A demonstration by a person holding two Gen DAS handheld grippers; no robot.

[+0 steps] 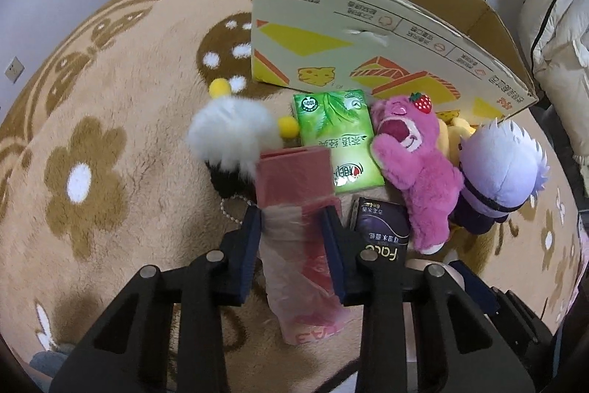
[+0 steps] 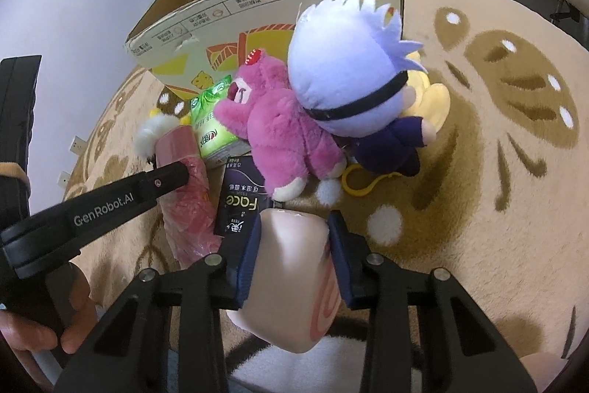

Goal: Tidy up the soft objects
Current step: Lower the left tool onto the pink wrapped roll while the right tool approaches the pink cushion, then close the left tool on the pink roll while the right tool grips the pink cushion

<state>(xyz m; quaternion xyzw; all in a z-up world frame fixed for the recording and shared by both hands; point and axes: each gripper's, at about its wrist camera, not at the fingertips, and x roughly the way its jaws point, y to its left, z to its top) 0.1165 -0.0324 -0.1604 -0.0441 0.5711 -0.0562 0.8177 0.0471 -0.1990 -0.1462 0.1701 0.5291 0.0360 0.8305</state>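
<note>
Beige rug [image 1: 129, 142]: left gripper [image 1: 292, 227] jaws clamp red packet [image 1: 294, 183]; right gripper [image 2: 294, 245] jaws clamp pink pack [image 2: 291, 267].

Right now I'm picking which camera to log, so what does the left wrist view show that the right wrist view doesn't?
Only the left wrist view looks straight down the left gripper, shut on the red plastic-wrapped pack, and shows the white fluffy toy nearly whole.

Only the right wrist view shows the right gripper shut on the pale pink pack, plus the yellow ring.

Both show the cardboard box, green tissue pack, pink bear and white-haired doll.
</note>
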